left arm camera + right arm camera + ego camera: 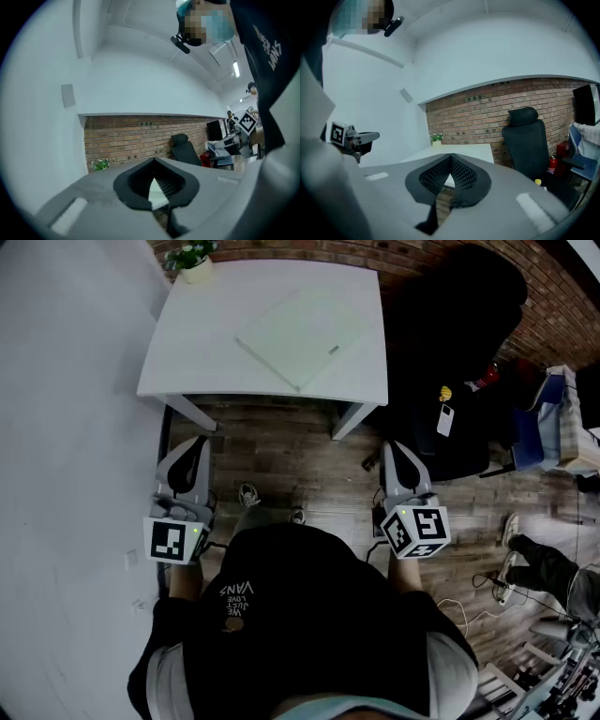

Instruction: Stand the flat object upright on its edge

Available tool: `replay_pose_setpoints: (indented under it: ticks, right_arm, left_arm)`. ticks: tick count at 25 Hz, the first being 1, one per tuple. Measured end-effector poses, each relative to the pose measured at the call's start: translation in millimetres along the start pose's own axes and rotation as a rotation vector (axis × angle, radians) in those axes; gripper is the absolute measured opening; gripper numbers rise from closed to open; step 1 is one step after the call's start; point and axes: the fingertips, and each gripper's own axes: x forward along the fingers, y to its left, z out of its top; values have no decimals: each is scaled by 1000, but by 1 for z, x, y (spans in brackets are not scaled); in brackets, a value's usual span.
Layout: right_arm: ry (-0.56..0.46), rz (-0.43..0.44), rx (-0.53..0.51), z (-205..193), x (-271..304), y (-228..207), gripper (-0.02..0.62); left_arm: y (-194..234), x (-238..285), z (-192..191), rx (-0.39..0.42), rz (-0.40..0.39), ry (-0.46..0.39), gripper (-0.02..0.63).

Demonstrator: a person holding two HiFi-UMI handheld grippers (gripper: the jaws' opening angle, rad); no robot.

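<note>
A thin, flat white board point(302, 334) lies flat on the white table point(187, 343), turned at an angle, right of the table's middle. My left gripper point(195, 448) and right gripper point(394, 452) are both held low near the person's body, well short of the table's near edge, over the wood floor. Both are shut with nothing between the jaws. In the left gripper view the jaws point(154, 161) meet at the tips, and a bit of the table shows past them. The right gripper point(450, 157) is likewise shut, pointing toward the table point(473, 151).
A small potted plant point(192, 259) stands at the table's far left corner. A black office chair point(459, 352) sits right of the table, with a brick wall point(487, 117) behind. A white wall point(66, 427) runs along the left. Cables and clutter lie on the floor at the right.
</note>
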Motion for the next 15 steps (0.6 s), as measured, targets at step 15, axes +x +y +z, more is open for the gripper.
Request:
replay_pose_setpoints:
  ticks: [15]
  right_arm:
    - [-15, -22, 85, -3, 12, 0, 2]
  left_arm:
    - [10, 21, -9, -21, -49, 7, 0]
